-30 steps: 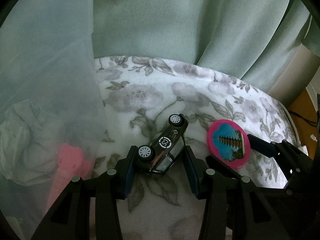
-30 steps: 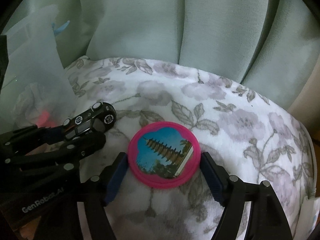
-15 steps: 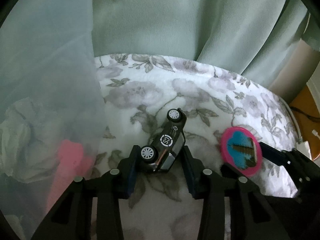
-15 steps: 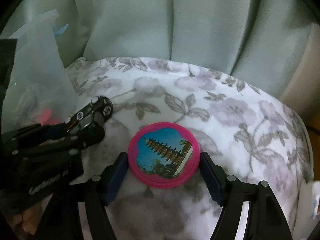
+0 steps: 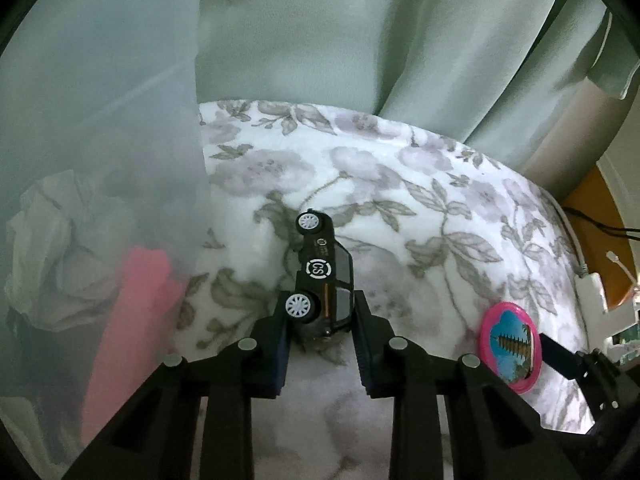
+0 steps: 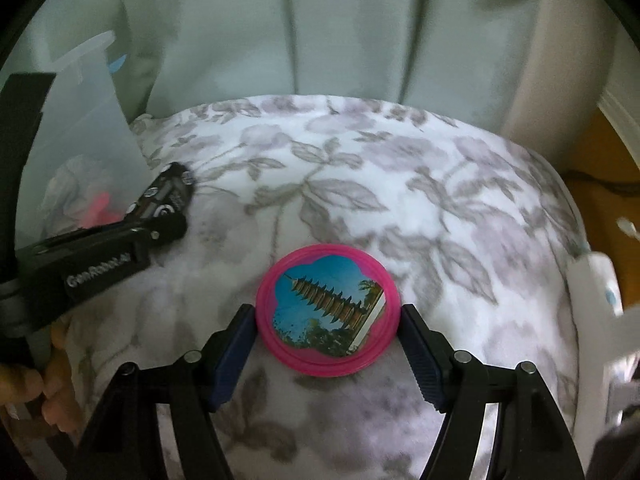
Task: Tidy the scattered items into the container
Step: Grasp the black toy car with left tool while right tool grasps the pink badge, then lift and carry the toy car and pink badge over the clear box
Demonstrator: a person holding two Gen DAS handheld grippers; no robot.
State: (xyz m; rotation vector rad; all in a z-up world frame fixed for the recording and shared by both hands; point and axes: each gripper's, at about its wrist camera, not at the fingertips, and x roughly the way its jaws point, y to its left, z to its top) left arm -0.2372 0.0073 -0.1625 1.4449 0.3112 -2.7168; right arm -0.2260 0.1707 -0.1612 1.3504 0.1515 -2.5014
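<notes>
Both grabs look done: left gripper [image 5: 320,330] pinches the toy car [image 5: 322,280] at frame centre, right gripper [image 6: 328,332] clamps the pink disc [image 6: 328,310]. Next, I'd guess: carry both to the container [image 5: 96,160] on the left.

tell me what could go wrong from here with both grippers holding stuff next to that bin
The left gripper pinches only the rear end of the toy car, so its long free nose could swing or slip out on the way to the translucent container. The right gripper clamps the pink disc by its thin rim; it might pop free. Both grippers sit close, so they could collide.
</notes>
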